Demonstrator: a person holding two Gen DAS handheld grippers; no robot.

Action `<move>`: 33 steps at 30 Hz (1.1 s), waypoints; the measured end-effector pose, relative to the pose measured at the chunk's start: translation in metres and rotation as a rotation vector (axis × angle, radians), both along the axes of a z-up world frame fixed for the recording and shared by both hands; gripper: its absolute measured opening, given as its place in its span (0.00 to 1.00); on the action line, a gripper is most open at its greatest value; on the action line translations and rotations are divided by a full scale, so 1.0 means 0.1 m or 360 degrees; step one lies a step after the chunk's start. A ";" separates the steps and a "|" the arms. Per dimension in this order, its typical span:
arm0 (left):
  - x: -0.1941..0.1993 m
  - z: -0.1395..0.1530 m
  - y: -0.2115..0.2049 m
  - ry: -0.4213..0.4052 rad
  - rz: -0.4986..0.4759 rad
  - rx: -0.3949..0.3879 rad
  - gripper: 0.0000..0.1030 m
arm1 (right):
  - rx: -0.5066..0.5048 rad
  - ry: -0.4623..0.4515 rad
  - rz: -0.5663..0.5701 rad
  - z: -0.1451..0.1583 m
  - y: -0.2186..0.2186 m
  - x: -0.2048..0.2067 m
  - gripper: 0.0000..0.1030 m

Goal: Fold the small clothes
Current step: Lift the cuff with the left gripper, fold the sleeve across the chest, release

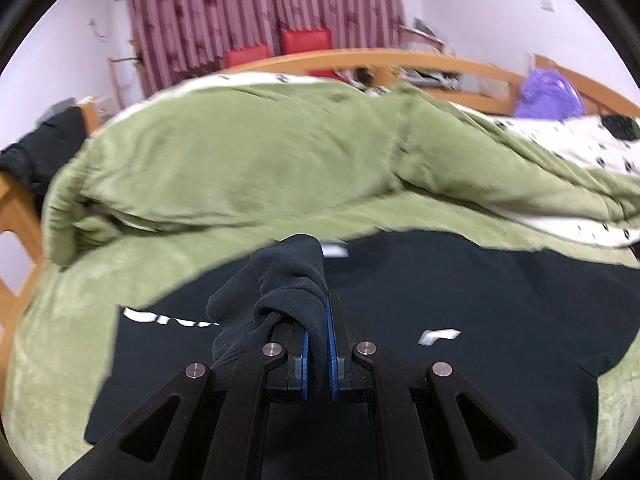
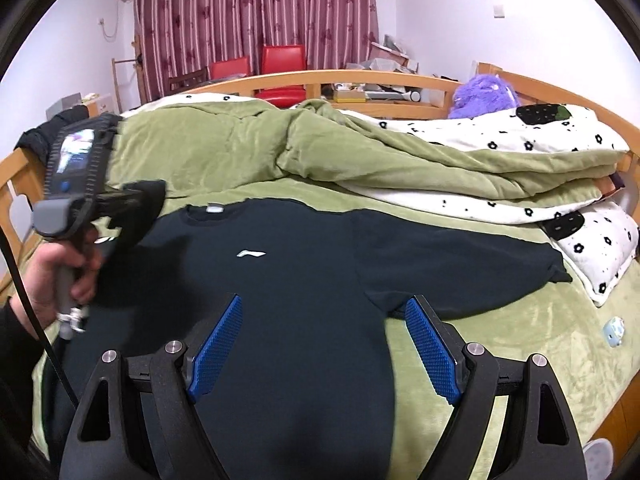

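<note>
A dark long-sleeved sweatshirt (image 2: 304,280) with a white chest logo lies front up on the green bed cover (image 2: 500,344). My left gripper (image 1: 319,320) is shut on the cuff of its left sleeve (image 1: 280,292), which is bunched and lifted over the chest. The same gripper shows in the right wrist view (image 2: 132,200), held by a hand at the shirt's left shoulder. My right gripper (image 2: 324,312) is open and empty above the shirt's lower body, near the right armpit. The right sleeve (image 2: 480,260) lies spread out to the right.
A rumpled green quilt (image 2: 248,148) and a white flowered duvet (image 2: 520,136) are piled behind the shirt. A wooden bed rail (image 2: 360,80) runs around the back. A purple plush toy (image 2: 484,94) sits at the back right, and a small pale object (image 2: 614,330) lies on the cover.
</note>
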State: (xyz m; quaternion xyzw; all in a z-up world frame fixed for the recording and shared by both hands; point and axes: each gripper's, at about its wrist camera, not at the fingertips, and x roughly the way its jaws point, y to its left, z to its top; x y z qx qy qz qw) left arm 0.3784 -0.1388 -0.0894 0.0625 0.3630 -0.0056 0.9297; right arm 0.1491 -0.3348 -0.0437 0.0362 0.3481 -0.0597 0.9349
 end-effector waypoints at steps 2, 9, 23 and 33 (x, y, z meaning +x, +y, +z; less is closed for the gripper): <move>0.02 -0.16 -0.17 0.0043 -0.0037 -0.0004 0.07 | 0.0030 0.0020 -0.0006 -0.03 -0.07 0.01 0.80; -0.08 -0.58 -0.53 0.0277 -0.0175 -0.0072 0.14 | 0.0020 0.0058 -0.0030 -0.10 -0.16 0.03 0.80; -0.86 -0.06 0.61 0.0097 -0.0025 -0.0109 0.69 | 0.0046 0.0018 0.0079 -0.01 0.40 0.19 0.73; -1.44 -0.08 1.56 0.0026 0.0132 -0.0002 0.69 | 0.0067 0.0066 0.0127 -0.09 0.95 0.44 0.56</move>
